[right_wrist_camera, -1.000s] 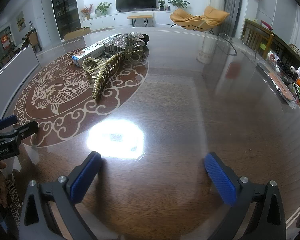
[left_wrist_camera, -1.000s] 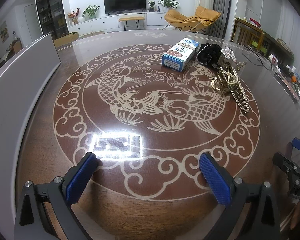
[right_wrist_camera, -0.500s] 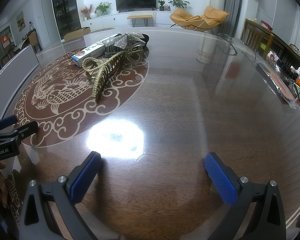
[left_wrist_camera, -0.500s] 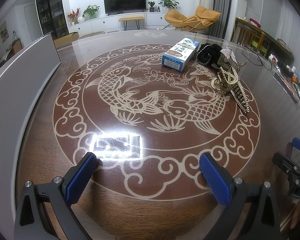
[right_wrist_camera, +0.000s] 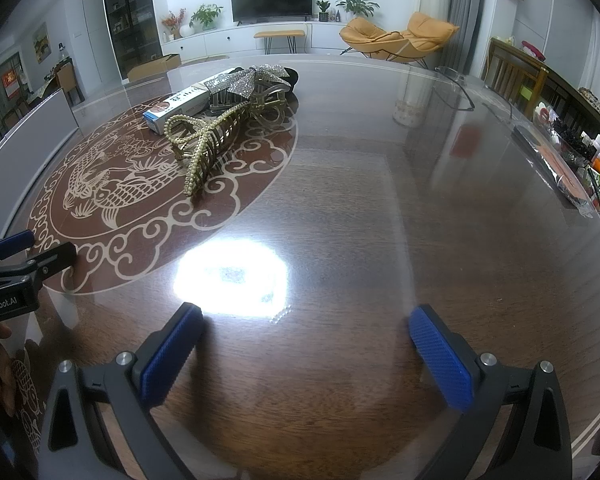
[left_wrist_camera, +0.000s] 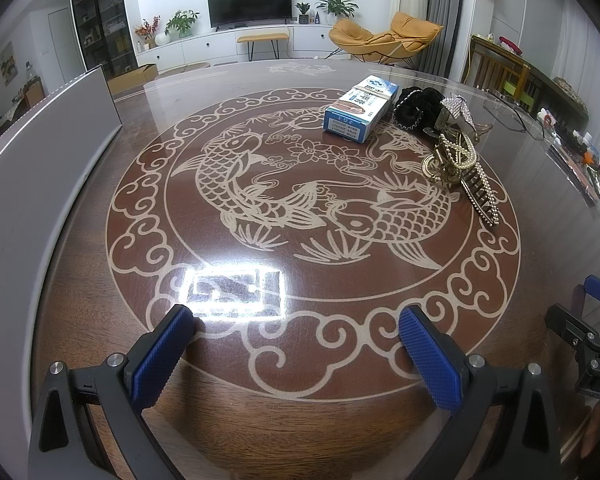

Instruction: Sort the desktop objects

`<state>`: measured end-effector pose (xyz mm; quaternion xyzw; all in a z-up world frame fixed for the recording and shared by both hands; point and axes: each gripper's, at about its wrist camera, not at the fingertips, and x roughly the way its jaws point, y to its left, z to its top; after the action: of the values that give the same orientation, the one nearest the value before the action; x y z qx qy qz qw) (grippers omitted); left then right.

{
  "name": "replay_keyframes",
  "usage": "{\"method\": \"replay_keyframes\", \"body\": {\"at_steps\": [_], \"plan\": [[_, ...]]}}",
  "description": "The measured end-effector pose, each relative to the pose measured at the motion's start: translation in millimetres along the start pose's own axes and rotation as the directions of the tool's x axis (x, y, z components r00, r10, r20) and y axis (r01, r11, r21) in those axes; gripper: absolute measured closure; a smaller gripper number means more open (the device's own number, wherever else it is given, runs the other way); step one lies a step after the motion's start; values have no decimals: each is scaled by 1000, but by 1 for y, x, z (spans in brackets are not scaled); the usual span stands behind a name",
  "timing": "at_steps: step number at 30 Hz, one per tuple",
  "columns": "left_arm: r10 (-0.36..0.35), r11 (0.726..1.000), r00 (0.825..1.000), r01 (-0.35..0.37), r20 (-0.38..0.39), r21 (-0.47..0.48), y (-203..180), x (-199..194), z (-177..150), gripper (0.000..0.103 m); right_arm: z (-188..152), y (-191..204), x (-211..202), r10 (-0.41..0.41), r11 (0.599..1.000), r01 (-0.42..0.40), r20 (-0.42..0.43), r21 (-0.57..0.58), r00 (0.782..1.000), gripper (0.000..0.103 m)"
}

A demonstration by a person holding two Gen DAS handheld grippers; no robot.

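A blue-and-white box lies on the far right of the glass-topped table. Beside it are a black scrunchie, a rhinestone bow clip and a gold pearl hair claw. The right wrist view shows the same cluster: box, bow clip, pearl claw. My left gripper is open and empty, low over the near table edge. My right gripper is open and empty, far from the cluster.
A grey upright panel runs along the table's left side. Eyeglasses lie at the far right. Small bottles and packets crowd the right edge. A bright lamp reflection lies on the glass.
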<state>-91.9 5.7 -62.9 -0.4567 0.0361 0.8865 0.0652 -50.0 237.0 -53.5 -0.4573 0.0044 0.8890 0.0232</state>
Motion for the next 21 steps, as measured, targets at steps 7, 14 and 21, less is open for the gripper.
{"method": "replay_keyframes", "body": {"at_steps": [7,14,21], "plan": [[-29,999,998,31,-52,36,4,1,4,0,0,0,0,0,1000,0,0,0,1000,0],[-27,999,996,30,-80,37,7,26,40,0,0,0,0,0,1000,0,0,0,1000,0],[-77,989,993,88,-91,120,2,63,90,0,0,0,0,0,1000,0,0,0,1000,0]]}}
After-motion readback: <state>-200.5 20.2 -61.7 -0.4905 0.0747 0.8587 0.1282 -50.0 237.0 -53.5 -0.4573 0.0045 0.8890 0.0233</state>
